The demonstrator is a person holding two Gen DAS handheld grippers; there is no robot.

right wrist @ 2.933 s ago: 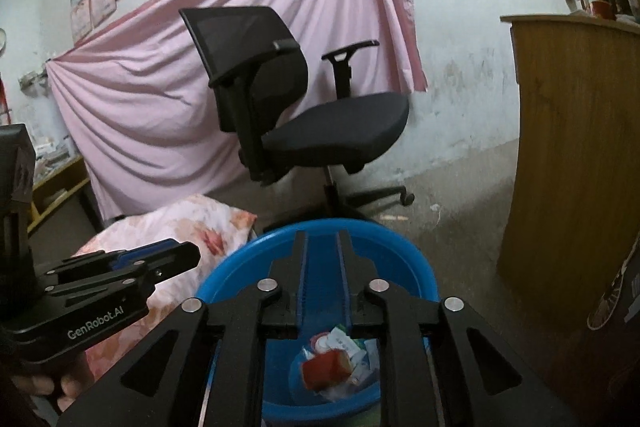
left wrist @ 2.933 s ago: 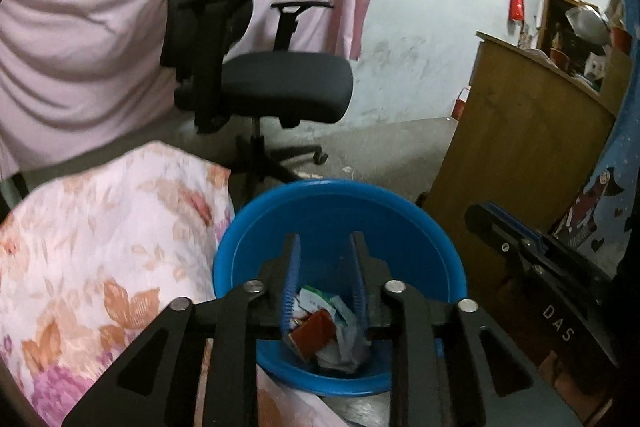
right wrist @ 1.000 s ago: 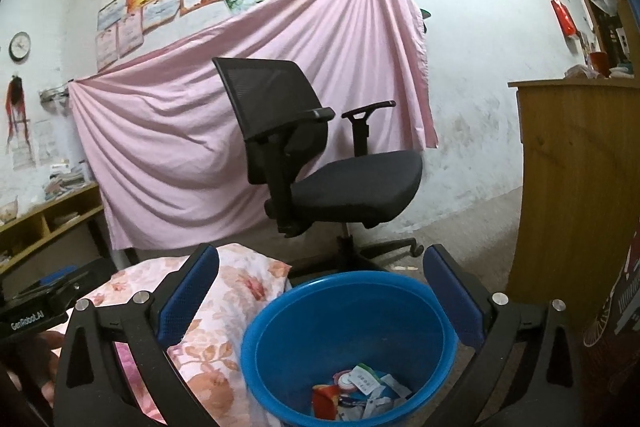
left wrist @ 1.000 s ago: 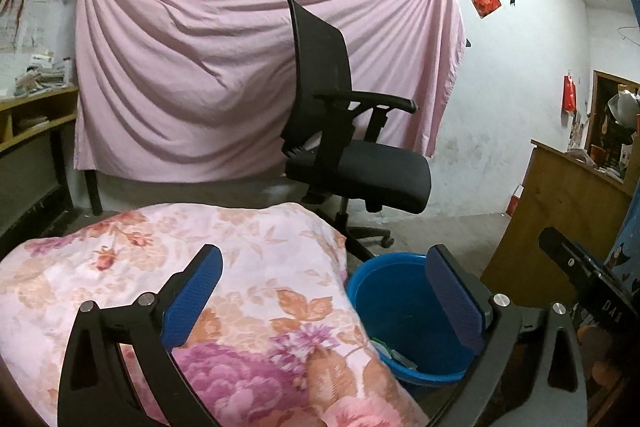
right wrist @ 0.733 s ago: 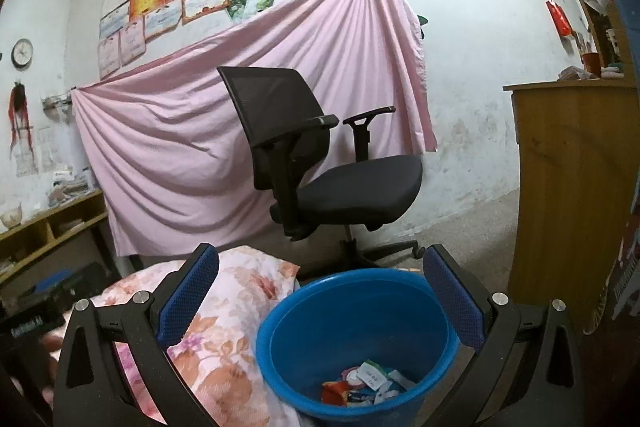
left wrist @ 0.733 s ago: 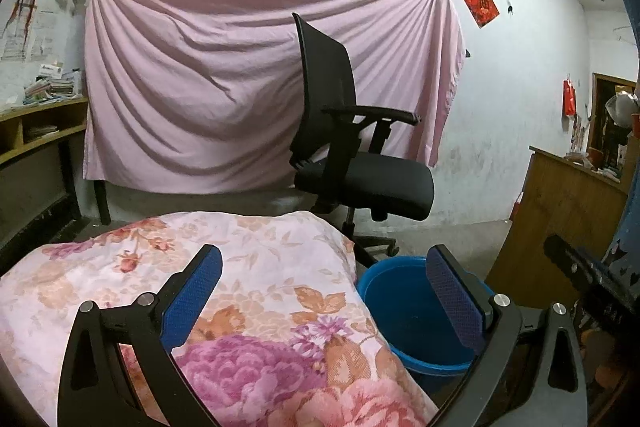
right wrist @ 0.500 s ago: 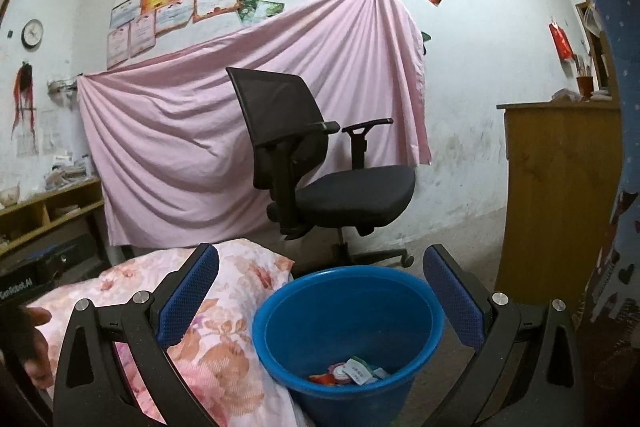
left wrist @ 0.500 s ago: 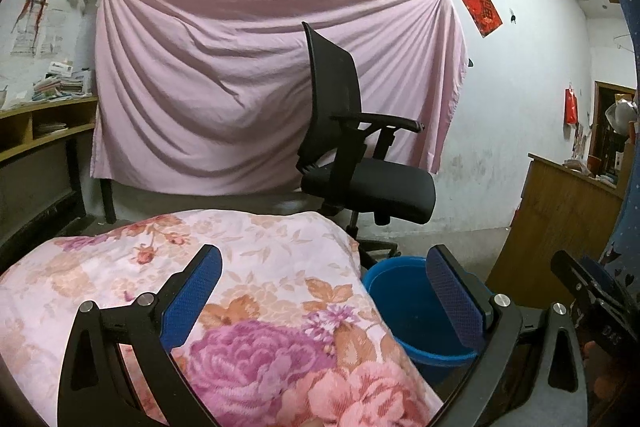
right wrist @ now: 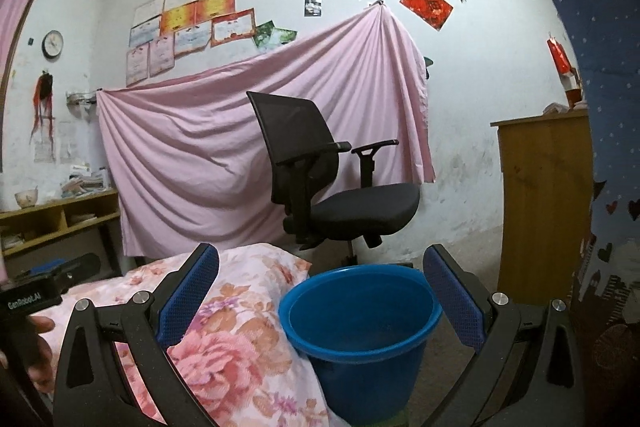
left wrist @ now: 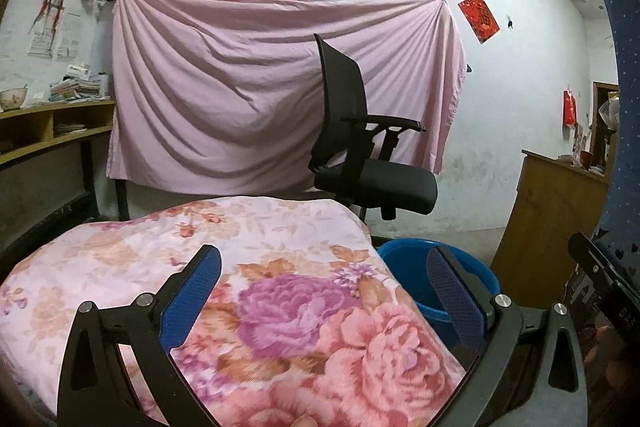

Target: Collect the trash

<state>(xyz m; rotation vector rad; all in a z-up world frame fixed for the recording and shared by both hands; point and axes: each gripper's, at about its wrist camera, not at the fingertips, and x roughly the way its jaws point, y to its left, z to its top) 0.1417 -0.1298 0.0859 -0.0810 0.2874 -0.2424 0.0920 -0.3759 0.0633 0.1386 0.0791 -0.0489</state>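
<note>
From the left wrist view, the left gripper (left wrist: 324, 293) hangs above a flowered quilt (left wrist: 280, 307) with its blue-padded fingers (left wrist: 192, 297) spread wide and nothing between them. No loose trash shows on the quilt from here. The blue bucket (left wrist: 400, 255) sits on the floor just beside the quilt's right edge, partly hidden behind the right-hand finger; its inside cannot be seen from this angle. Behind stand a black office chair (left wrist: 360, 155) and a pink sheet (left wrist: 240, 99) hung on the wall. The gripper is held fairly level, looking across the room rather than down at anything.

From the right wrist view, the right gripper (right wrist: 320, 301) is likewise wide open and empty, held level with the bucket (right wrist: 360, 339) framed between its fingers, closer to the right one. The bucket touches the quilt (right wrist: 224, 327) on its left. Only the upper inner wall of the bucket shows, so whether trash lies at the bottom I cannot tell. The other gripper's body (right wrist: 32, 297) peeks in at the far left.

My guess is the collecting is at or near its end: no litter in sight, both tools free and raised away from the bucket.
</note>
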